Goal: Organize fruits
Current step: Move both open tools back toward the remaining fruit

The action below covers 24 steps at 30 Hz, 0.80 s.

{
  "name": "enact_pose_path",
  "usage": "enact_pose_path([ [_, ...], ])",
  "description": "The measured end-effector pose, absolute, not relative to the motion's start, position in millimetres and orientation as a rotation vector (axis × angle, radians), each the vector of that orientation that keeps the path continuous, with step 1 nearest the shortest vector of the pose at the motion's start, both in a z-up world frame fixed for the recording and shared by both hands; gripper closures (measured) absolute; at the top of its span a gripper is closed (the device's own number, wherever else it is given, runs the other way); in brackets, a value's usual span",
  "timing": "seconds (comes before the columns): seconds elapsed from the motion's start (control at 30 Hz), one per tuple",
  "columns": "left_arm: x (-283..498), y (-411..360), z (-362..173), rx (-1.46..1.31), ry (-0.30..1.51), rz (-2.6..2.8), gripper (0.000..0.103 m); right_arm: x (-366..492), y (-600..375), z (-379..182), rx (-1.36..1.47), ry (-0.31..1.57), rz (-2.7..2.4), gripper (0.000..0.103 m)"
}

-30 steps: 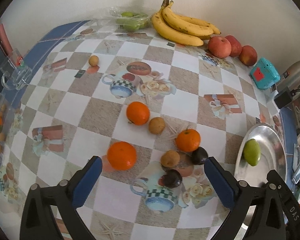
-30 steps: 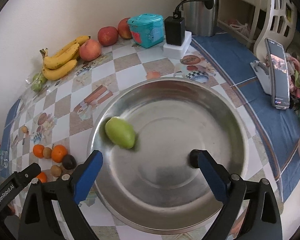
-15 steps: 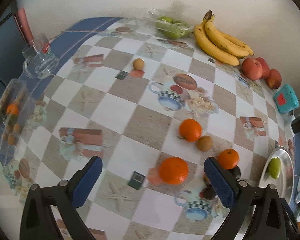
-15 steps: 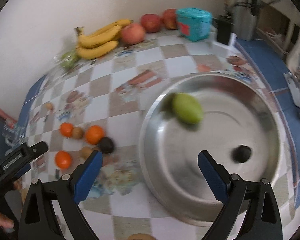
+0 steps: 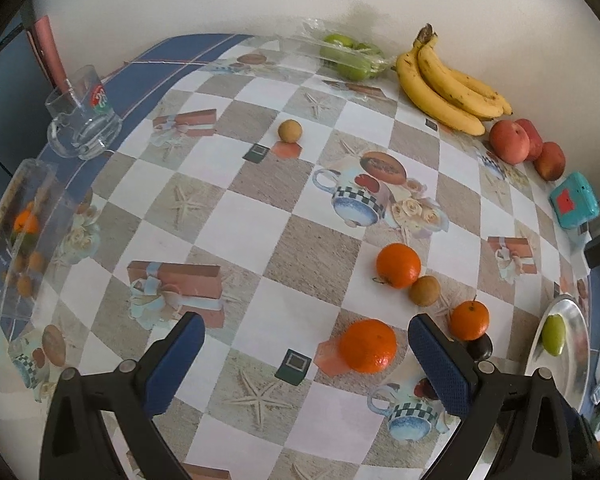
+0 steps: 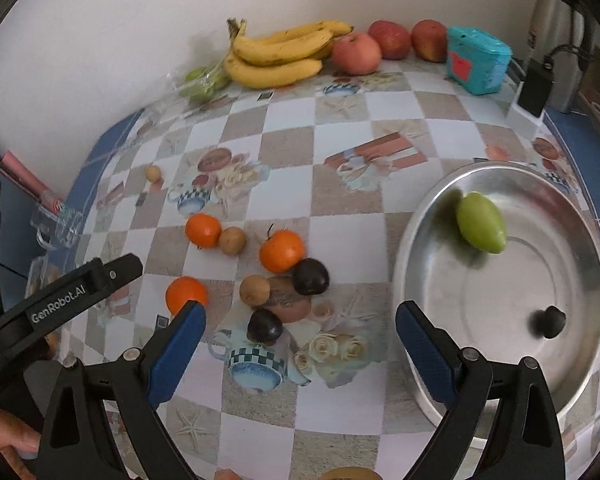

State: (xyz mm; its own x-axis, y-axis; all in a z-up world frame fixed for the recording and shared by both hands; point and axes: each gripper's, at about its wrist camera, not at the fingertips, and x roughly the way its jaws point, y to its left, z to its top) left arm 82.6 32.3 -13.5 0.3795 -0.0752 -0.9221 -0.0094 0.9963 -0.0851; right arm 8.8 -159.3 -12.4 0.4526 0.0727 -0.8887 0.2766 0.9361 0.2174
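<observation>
Since the right gripper (image 6: 298, 346) has swung from the bowl (image 6: 416, 220) toward the dark fruit (image 6: 265, 325), both grippers' fingers gape empty; next pick pending.

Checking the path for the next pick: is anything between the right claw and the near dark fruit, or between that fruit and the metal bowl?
Nothing visible blocks either. The right claw is open with the dark fruit just ahead between its fingers; bare tablecloth runs from there to the metal bowl.

A table (image 6: 340, 152) with a checkered cloth bears oranges (image 6: 281, 251), bananas (image 6: 278, 54), apples (image 6: 356, 55) and a steel bowl (image 6: 420, 224).
</observation>
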Motion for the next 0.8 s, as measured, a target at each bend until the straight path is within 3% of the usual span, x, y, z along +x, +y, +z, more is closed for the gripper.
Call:
enact_pose_path([
  [0.8, 92.0, 19.9, -51.5, -0.102, 1.325, -0.079, 0.000, 33.7, -128.3, -69.1, 0.232, 1.284, -0.095, 0.007],
])
